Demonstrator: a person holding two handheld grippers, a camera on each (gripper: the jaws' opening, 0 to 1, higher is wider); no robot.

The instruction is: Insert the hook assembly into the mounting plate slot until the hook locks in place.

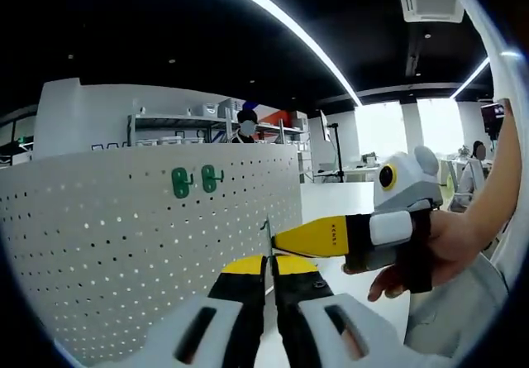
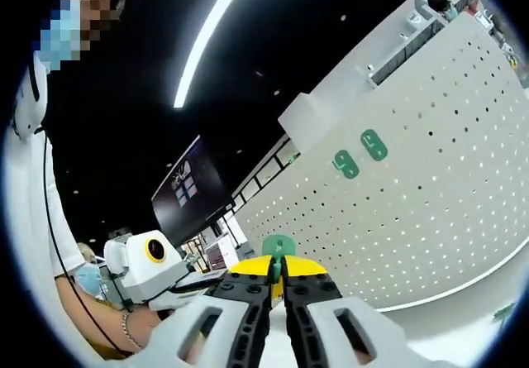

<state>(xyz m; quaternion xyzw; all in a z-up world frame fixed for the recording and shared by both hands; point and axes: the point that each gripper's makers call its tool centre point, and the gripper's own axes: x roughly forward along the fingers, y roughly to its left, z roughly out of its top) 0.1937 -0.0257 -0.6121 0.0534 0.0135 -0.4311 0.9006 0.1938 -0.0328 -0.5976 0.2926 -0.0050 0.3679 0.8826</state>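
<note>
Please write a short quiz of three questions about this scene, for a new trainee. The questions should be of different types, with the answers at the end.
1. True or false: two green hooks already hang side by side on the white pegboard.
2. In the right gripper view, what does the right gripper hold between its tips? A) a screwdriver B) a green hook C) a cable
3. Fill in: in the left gripper view, the left gripper has its jaws ____.

Key
1. True.
2. B. The green piece sticks out just above the closed yellow tips.
3. Shut. A thin metal piece rises where the tips meet, but what it belongs to is hard to tell.
</note>
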